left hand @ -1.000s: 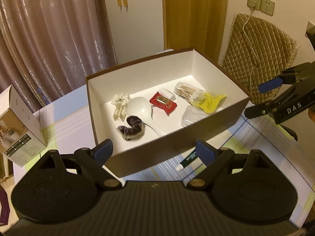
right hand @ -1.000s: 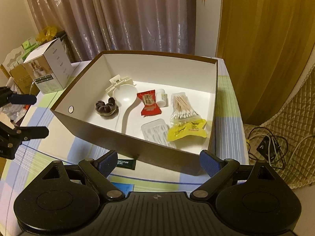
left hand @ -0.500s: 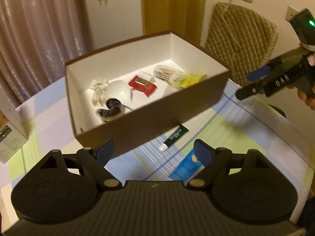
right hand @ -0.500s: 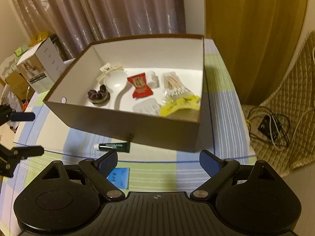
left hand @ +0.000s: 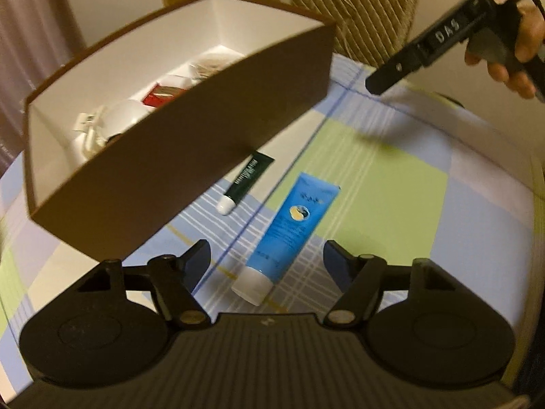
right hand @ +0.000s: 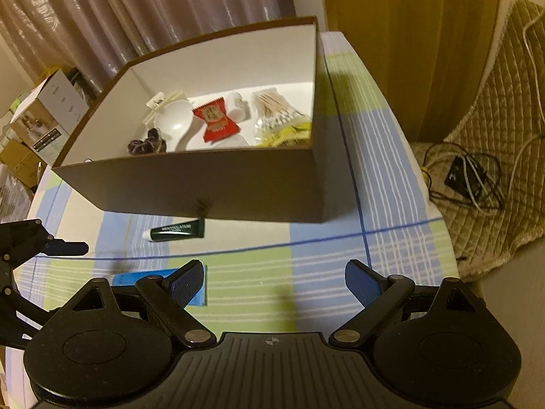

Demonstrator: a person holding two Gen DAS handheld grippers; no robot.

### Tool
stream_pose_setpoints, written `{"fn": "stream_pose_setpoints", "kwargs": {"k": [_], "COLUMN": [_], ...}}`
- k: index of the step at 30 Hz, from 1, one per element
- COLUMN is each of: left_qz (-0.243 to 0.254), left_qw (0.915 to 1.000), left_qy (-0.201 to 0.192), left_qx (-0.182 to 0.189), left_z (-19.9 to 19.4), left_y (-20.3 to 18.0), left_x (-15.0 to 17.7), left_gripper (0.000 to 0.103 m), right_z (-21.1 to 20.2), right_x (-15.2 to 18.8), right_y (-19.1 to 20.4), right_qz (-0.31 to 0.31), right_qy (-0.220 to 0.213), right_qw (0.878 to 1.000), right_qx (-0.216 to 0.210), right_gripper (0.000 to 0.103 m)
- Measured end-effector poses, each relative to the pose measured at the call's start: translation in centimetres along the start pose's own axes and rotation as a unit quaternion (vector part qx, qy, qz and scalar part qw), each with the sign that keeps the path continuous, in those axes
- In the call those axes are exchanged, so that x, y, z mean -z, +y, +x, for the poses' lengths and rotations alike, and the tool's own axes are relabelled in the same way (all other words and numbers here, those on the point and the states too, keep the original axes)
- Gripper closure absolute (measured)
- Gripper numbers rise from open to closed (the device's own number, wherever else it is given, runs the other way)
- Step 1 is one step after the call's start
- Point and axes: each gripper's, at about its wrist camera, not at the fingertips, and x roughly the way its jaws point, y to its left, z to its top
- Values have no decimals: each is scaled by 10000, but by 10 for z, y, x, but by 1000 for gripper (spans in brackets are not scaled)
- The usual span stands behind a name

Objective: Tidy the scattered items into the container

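Observation:
A blue tube (left hand: 289, 235) with a white cap lies on the checked tablecloth, right between the fingers of my left gripper (left hand: 267, 260). Those jaws are closing, and the pads stand clear of the tube. A dark green tube (left hand: 245, 182) (right hand: 177, 231) lies beside the brown box (left hand: 190, 129) (right hand: 204, 184). The box holds a white spoon (right hand: 175, 121), a red packet (right hand: 214, 121), cotton swabs (right hand: 276, 112) and other small items. My right gripper (right hand: 276, 284) hovers open over bare cloth, with nothing between its fingers. The blue tube (right hand: 136, 277) shows partly behind its left finger.
A hand (left hand: 511, 51) holds the right gripper (left hand: 408, 64) at the upper right of the left wrist view. A white carton (right hand: 47, 116) stands left of the box. A quilted cushion (right hand: 494, 136) with cables lies past the table's right edge. Curtains hang behind.
Both grippers have sunk towards the tablecloth in front of the box. The blue tube has come between the left fingers, which stand closer together than before.

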Motion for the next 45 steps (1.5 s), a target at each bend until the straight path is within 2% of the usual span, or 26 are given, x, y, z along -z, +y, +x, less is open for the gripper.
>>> {"fn": "stream_pose_setpoints", "kwargs": {"k": [9, 13, 15, 18, 22, 26, 30, 34, 38, 43, 44, 45], "left_qz": [471, 431, 316, 139, -206, -863, -1578, -2299, -2809, -3029, -3044, -3052], "left_qw": [9978, 9971, 9971, 9971, 9973, 9941, 9844, 9667, 9507, 9432, 9428, 9424], "left_qy": [389, 561, 598, 585, 613, 662, 671, 709, 661, 569, 561, 556], "left_qx": [273, 266, 336, 460, 342, 34, -387, -871, -1136, -1237, -1241, -1250], "left_z": [37, 57, 62, 58, 44, 21, -5, -21, -31, -36, -36, -36], "left_y": [-1, -3, 0, 4, 13, 29, 48, 67, 84, 96, 99, 100], "left_x": [-3, -7, -7, -4, 18, 55, 95, 125, 143, 154, 155, 156], "left_gripper": [36, 58, 61, 75, 77, 77, 77, 77, 77, 77, 77, 77], "right_z": [6, 7, 8, 8, 10, 17, 27, 41, 61, 88, 94, 98], "right_x": [14, 20, 23, 26, 31, 34, 34, 24, 9, 1, 0, -1], "right_y": [-24, -27, -28, -27, -21, -11, 5, 29, 60, 94, 99, 103], "right_qz": [429, 590, 653, 698, 684, 628, 587, 802, 1029, 1212, 1254, 1289], "right_qy": [146, 184, 215, 239, 253, 315, 385, 331, 98, -194, -252, -293], "right_qw": [9988, 9978, 9974, 9971, 9973, 9975, 9972, 9945, 9931, 9918, 9914, 9910], "right_qx": [199, 224, 223, 195, 105, -16, -239, -580, -562, -345, -272, -229], "right_gripper": [8, 8, 8, 8, 8, 8, 8, 8, 8, 9, 13, 23]}}
